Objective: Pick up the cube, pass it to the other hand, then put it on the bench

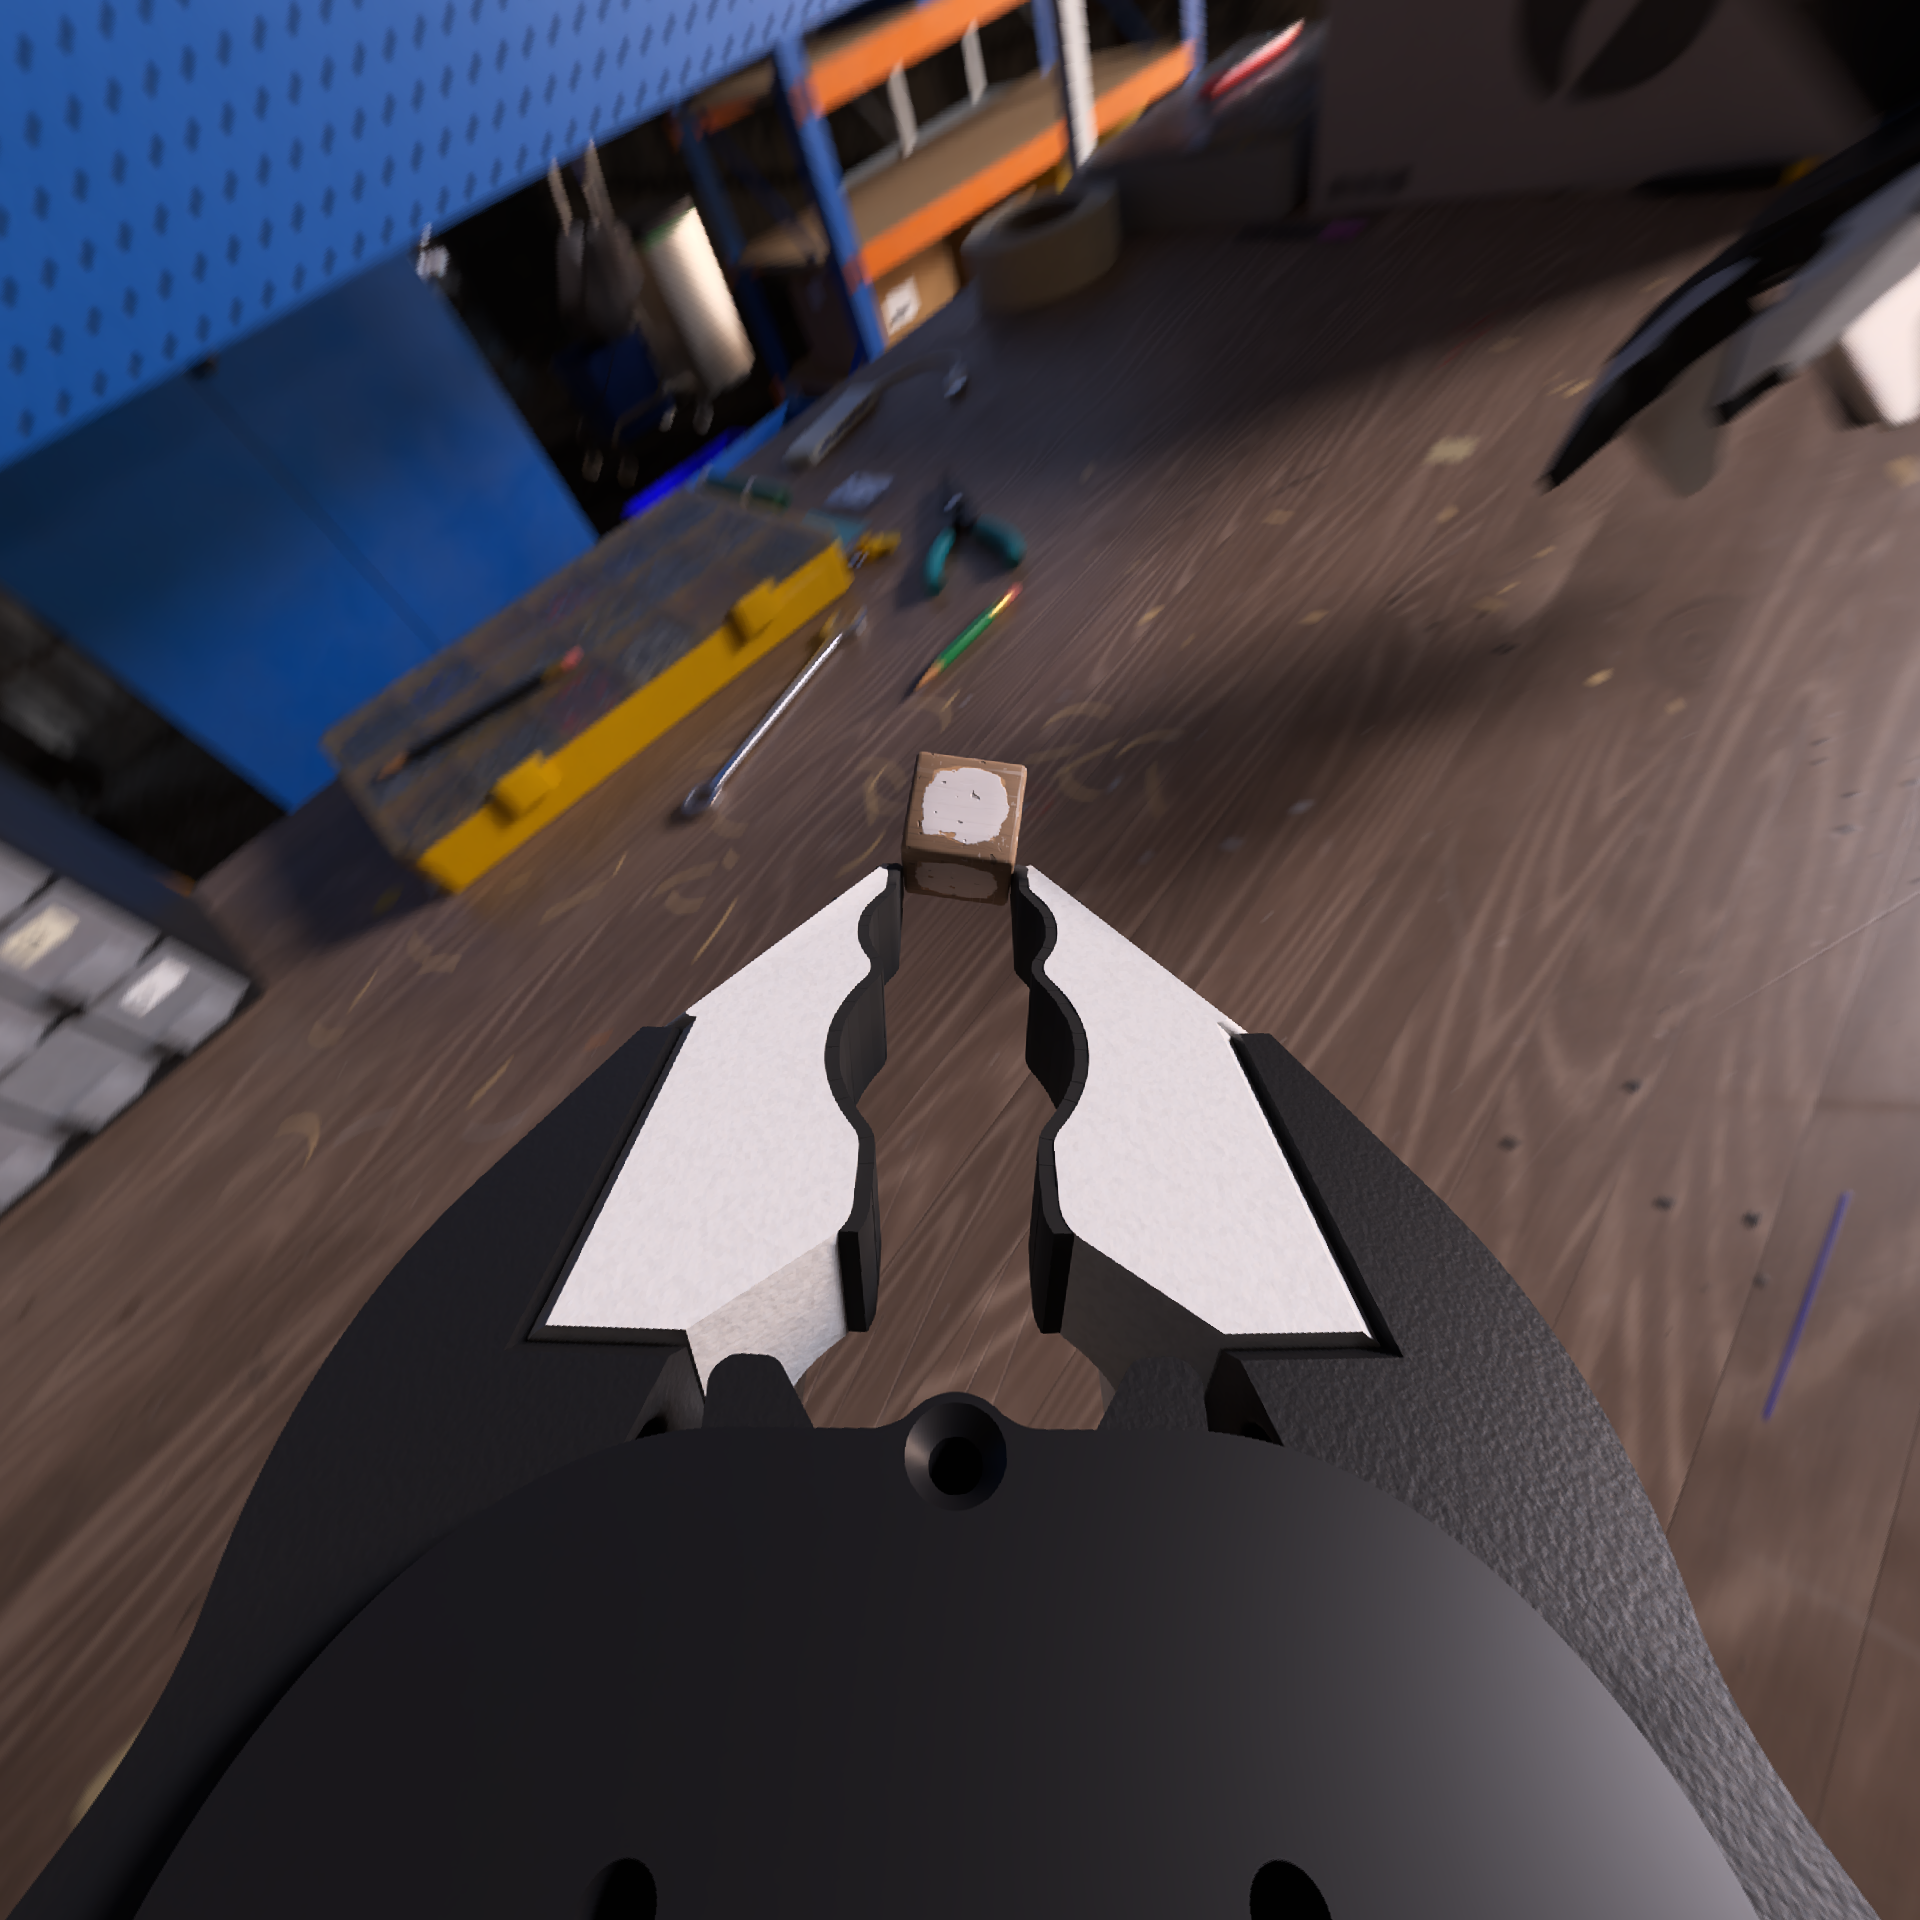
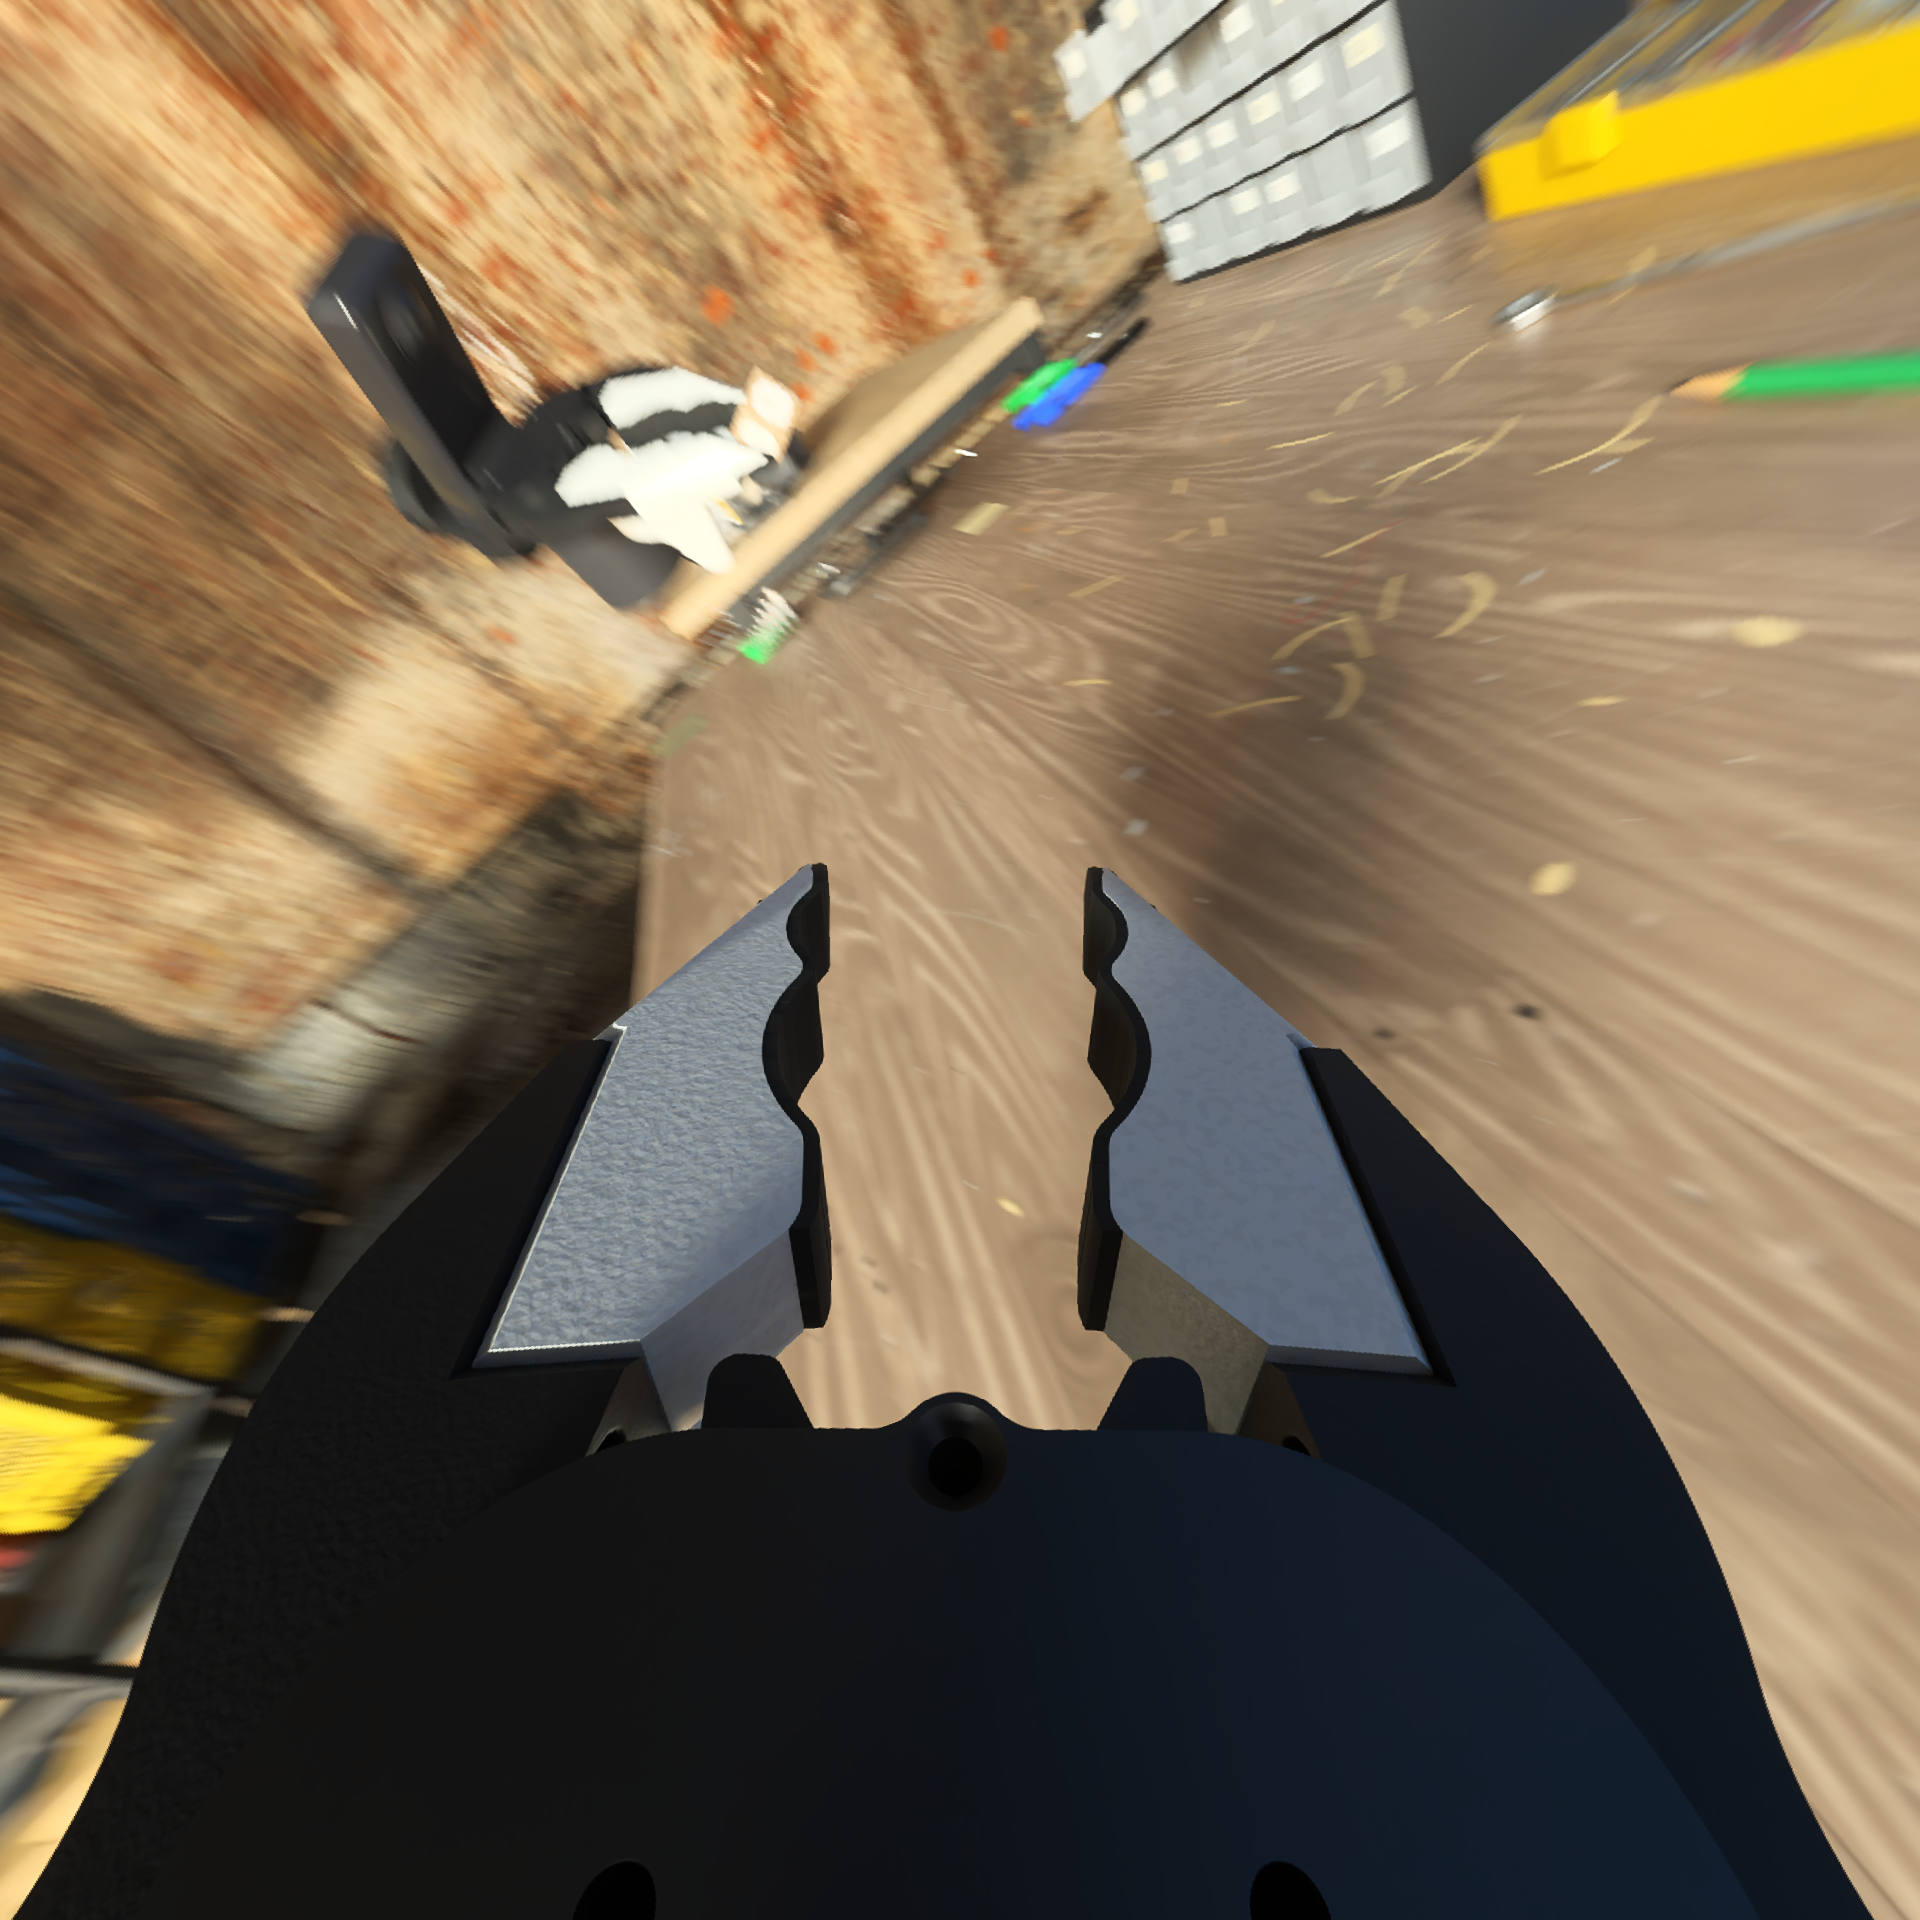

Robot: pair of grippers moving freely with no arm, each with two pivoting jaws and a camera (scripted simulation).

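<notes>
A small brown cube (image 1: 961,826) with a worn white patch on its top sits between the fingertips of my left gripper (image 1: 956,883), which is shut on it and holds it above the dark wooden bench (image 1: 1403,987). My right gripper (image 2: 956,883) is open and empty, pointing over the bench (image 2: 1351,831). It shows blurred at the upper right of the left wrist view (image 1: 1714,322). In the right wrist view the left gripper (image 2: 623,478) appears far off at the upper left, with the cube (image 2: 769,410) at its tips.
A yellow organiser case (image 1: 623,707), a wrench (image 1: 769,717), a green pencil (image 1: 961,639) and teal pliers (image 1: 966,535) lie beyond the cube. A tape roll (image 1: 1044,244) lies farther back. Grey drawer units (image 2: 1268,125) stand at the bench's edge.
</notes>
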